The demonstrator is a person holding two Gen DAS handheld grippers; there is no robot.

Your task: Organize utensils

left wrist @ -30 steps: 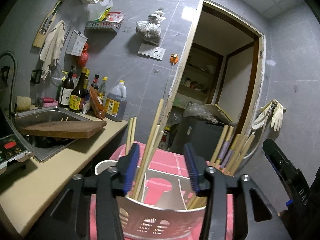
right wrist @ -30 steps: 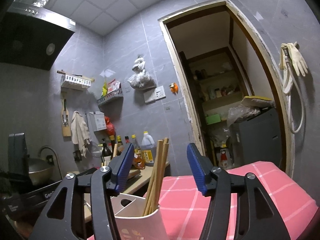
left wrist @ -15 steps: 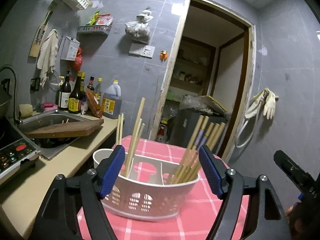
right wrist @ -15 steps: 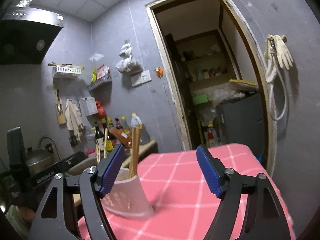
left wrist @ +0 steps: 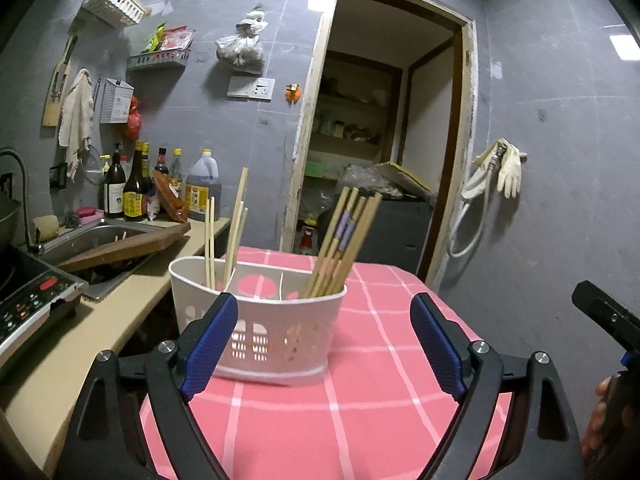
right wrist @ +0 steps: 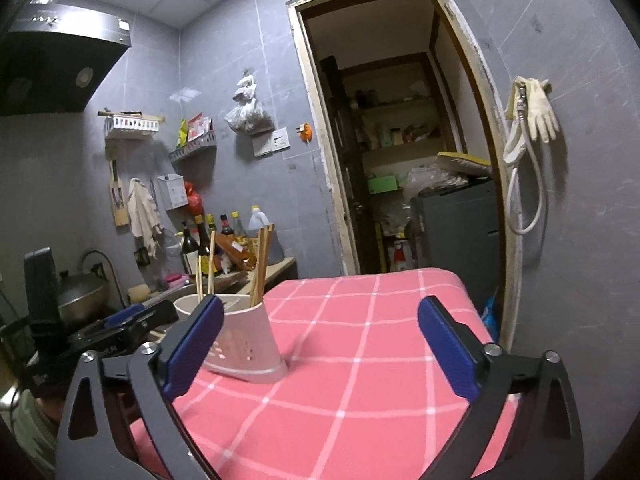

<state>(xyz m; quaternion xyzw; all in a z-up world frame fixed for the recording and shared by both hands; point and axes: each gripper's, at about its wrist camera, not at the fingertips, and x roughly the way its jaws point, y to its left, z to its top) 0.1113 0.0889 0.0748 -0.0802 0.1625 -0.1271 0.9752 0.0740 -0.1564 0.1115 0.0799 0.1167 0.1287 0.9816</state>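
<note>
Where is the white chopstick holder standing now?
The white chopstick holder stands on the pink checked tablecloth at its left edge, beside the beige counter. In the right wrist view it is left of centre.

Table (left wrist: 360, 420), covered by a pink cloth with a white grid check, set just beside the beige kitchen counter (left wrist: 60, 360).
On it: one white perforated plastic utensil caddy (left wrist: 276, 332), upright, near the left edge, divided into compartments and holding wooden chopsticks (left wrist: 344, 240). Remaining cloth surface bare in both views.
</note>
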